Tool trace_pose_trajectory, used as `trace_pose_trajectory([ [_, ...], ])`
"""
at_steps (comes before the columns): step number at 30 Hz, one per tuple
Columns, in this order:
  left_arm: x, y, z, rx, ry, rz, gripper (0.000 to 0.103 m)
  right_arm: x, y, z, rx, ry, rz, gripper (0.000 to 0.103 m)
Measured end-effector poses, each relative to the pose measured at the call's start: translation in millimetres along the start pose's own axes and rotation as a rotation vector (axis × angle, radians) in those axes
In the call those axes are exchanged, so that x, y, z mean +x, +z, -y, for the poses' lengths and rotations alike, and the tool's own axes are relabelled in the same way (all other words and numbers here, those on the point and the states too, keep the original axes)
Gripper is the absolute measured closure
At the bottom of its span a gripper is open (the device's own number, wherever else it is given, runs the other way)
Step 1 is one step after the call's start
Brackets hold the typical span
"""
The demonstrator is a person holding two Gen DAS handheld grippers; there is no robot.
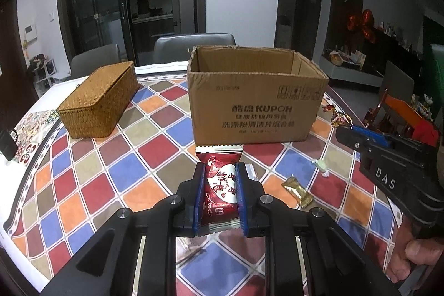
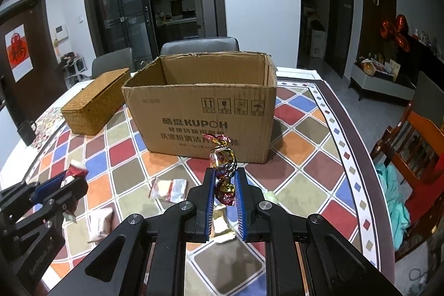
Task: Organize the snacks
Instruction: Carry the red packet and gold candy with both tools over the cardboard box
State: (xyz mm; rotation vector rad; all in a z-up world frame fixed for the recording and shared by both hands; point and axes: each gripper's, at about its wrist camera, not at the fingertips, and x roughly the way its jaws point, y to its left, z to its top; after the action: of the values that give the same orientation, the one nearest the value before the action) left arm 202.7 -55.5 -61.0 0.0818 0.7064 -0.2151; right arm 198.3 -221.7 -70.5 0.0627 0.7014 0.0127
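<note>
Left gripper [image 1: 219, 174] is clamped on a red snack packet [image 1: 220, 192], both blue pads pressing its sides, packet held above the table. Right gripper [image 2: 225, 174] is pinched tight on a foil-wrapped candy [image 2: 223, 157], gold and red, the twisted end poking up past the fingertips. Both point down toward the checkered tablecloth [image 1: 130, 171], just short of the open cardboard box [image 1: 255, 99], which stands upright mid-table, top flaps gone; its floor is out of sight. Woven basket [image 1: 100, 99] with lid shut sits left of the box, apart from it. Loose snacks on the cloth: gold packet [image 1: 297, 194] and small pale candy [image 1: 320, 166] right of the left gripper; clear packet with red print [image 2: 168, 189] and a pinkish packet [image 2: 100, 224] between the two grippers. A hand [image 1: 410, 254] grips the right tool's handle.
</note>
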Motion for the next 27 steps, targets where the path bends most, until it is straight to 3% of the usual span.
trace_pose_trajectory([
  [27,-10,64,-27,-0.004,-0.008,0.068,0.081,-13,61,-26,-0.038,0.004,0.080,0.087],
])
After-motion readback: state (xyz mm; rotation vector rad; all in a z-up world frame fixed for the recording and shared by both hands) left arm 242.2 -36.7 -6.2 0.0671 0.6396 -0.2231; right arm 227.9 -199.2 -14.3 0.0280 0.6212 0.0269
